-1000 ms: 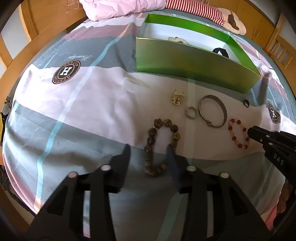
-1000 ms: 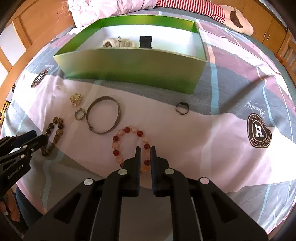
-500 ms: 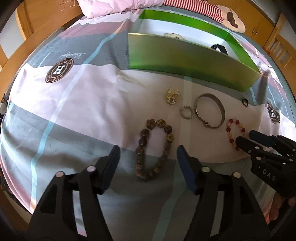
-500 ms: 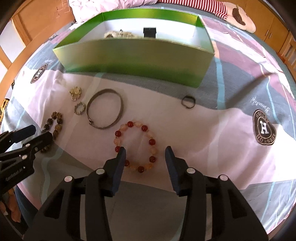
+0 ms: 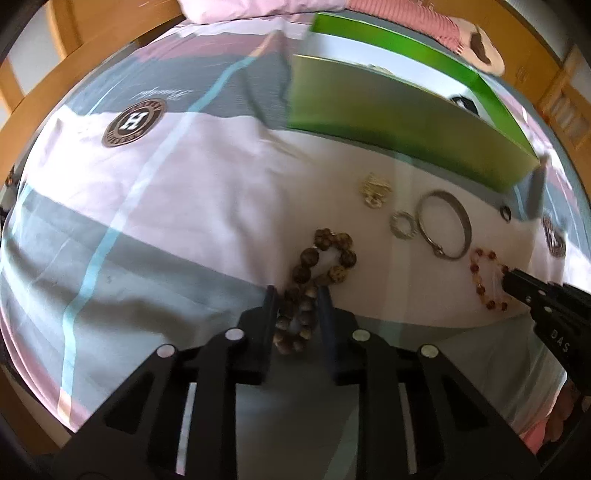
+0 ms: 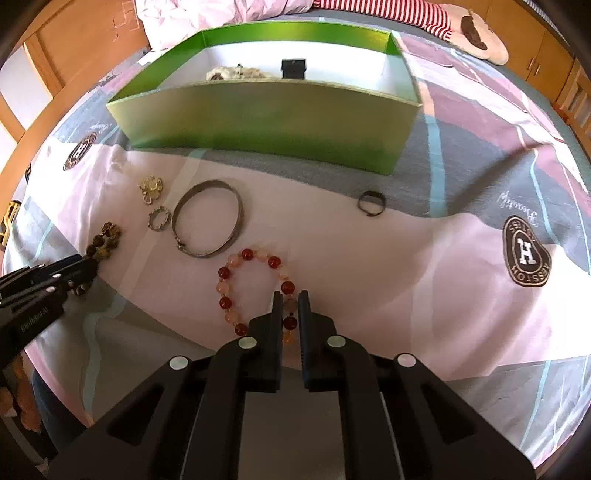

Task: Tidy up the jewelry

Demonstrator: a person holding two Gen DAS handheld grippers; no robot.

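Observation:
My left gripper (image 5: 297,295) is shut on the near end of a brown bead bracelet (image 5: 325,258), which lies squeezed on the bedsheet. My right gripper (image 6: 290,299) is shut on the right side of a red and orange bead bracelet (image 6: 236,284). The right gripper also shows in the left wrist view (image 5: 513,277). A silver bangle (image 6: 208,223), a small silver ring (image 6: 159,218), a gold flower brooch (image 6: 150,188) and a dark ring (image 6: 371,202) lie loose on the sheet. A green box (image 6: 266,114) stands beyond them.
The box holds a pale beaded piece (image 6: 236,72) and a small black item (image 6: 293,69). A pink duvet (image 6: 221,9) and a striped cloth (image 6: 388,7) lie behind it. Wooden bed rails (image 5: 55,70) run along the left.
Both grippers opened, moved forward over their bracelets and closed. The left one has bunched the brown bracelet; the right one now pinches the red bracelet's beads.

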